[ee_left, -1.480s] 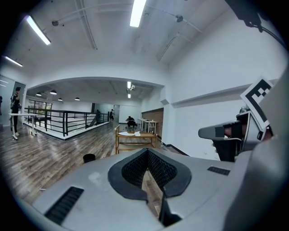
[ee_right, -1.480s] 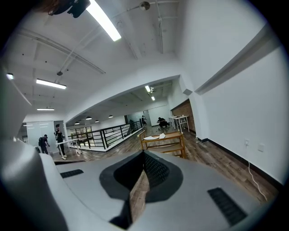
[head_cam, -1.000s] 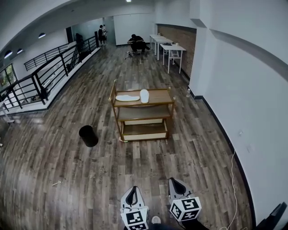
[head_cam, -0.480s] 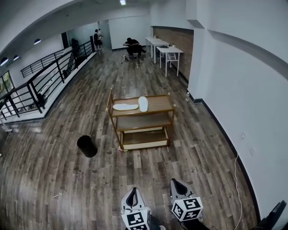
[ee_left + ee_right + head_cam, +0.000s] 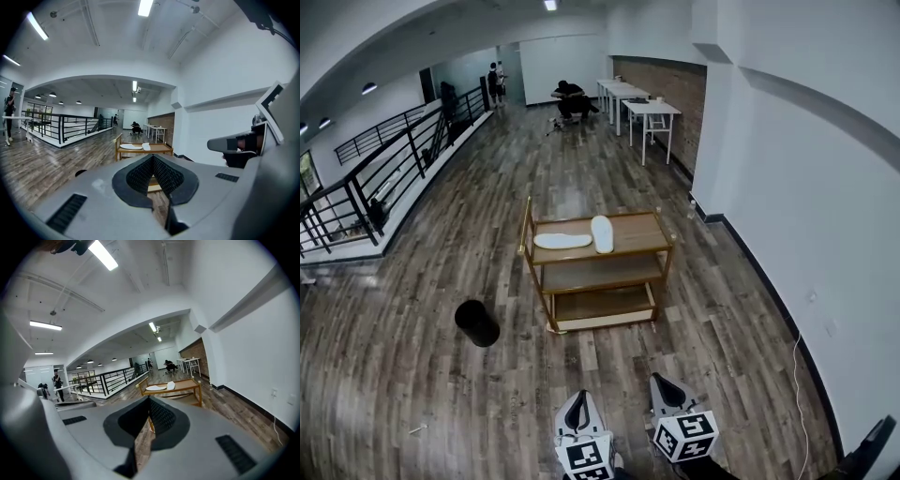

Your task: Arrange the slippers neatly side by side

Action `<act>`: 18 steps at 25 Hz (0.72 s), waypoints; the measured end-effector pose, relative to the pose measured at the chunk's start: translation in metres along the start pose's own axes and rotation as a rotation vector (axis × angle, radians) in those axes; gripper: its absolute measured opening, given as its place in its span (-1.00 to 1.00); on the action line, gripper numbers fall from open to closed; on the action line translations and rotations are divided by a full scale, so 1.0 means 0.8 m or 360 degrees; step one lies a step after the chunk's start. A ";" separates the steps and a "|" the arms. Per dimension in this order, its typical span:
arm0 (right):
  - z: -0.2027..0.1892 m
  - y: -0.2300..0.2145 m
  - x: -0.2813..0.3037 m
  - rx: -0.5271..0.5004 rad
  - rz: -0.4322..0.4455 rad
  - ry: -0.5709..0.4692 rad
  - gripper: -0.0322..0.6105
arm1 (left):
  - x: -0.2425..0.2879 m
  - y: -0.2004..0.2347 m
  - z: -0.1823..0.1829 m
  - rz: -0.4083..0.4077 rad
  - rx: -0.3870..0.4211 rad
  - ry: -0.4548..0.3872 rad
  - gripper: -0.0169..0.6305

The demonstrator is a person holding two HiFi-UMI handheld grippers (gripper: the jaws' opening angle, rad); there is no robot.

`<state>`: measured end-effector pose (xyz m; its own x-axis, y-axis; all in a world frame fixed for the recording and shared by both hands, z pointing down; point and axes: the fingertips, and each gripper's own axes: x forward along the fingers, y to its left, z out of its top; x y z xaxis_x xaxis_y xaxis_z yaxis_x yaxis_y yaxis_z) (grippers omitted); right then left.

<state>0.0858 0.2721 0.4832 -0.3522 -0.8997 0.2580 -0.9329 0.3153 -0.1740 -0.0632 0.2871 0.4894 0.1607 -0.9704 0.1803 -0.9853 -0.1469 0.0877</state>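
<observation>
Both slippers sit on the top deck of the wooden shelf unit (image 5: 598, 264), mid-floor and well ahead of both tools.

The crosswise slipper (image 5: 562, 241) has its long axis left-right along the deck. The lengthwise slipper (image 5: 602, 233) runs front-to-back, just beside the first one's right end, so the two sit roughly at right angles, not parallel.

Left tool (image 5: 577, 398): closed, pads meeting at the tip, nothing in it. Right tool (image 5: 664, 382): same, closed and empty. Both are low in the head view, side by side, pointing at the unit.

Bare wood floor (image 5: 609, 361) lies between the tools and the unit. The black bin (image 5: 476, 322) stands on the floor to the unit's left. The white wall (image 5: 806, 187) is to the right and the railing (image 5: 366, 178) is far left.
</observation>
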 end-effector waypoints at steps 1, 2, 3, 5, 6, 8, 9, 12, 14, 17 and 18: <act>0.002 0.003 0.010 -0.0009 0.0005 0.0001 -0.90 | 0.008 0.005 -0.001 -0.0002 -0.0004 0.0005 -0.94; 0.003 0.004 0.018 -0.0014 0.0006 0.0002 -0.90 | 0.015 0.009 -0.002 -0.0008 -0.0004 0.0012 -0.94; 0.003 0.005 0.024 -0.0014 0.0002 0.0004 -0.90 | 0.020 0.012 -0.003 -0.0014 -0.0004 0.0026 -0.94; 0.002 0.004 0.035 -0.0004 -0.0015 0.0009 -0.90 | 0.030 0.017 -0.008 -0.0023 -0.0005 0.0066 -0.94; 0.001 0.003 0.039 0.0001 -0.0024 0.0014 -0.90 | 0.036 0.020 -0.011 -0.0030 -0.0010 0.0071 -0.94; -0.001 0.000 0.046 0.0013 -0.0047 0.0026 -0.90 | 0.045 0.023 -0.013 -0.0044 -0.0015 0.0070 -0.94; -0.002 -0.002 0.049 0.0019 -0.0059 0.0033 -0.90 | 0.050 0.024 -0.014 -0.0051 -0.0014 0.0071 -0.94; -0.004 -0.014 0.061 0.0033 -0.0084 0.0052 -0.90 | 0.065 0.024 -0.019 -0.0066 -0.0022 0.0077 -0.94; -0.002 -0.023 0.074 0.0037 -0.0088 0.0058 -0.90 | 0.079 0.023 -0.023 -0.0065 -0.0038 0.0096 -0.94; 0.007 -0.034 0.103 0.0032 -0.0068 0.0059 -0.90 | 0.106 0.027 -0.018 -0.0040 -0.0031 0.0109 -0.94; 0.011 -0.036 0.116 0.0029 -0.0057 0.0062 -0.90 | 0.116 0.031 -0.014 -0.0027 -0.0026 0.0113 -0.94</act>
<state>0.0811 0.1771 0.5040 -0.3214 -0.8978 0.3011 -0.9436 0.2770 -0.1814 -0.0717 0.1954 0.5191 0.1816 -0.9517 0.2476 -0.9814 -0.1594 0.1071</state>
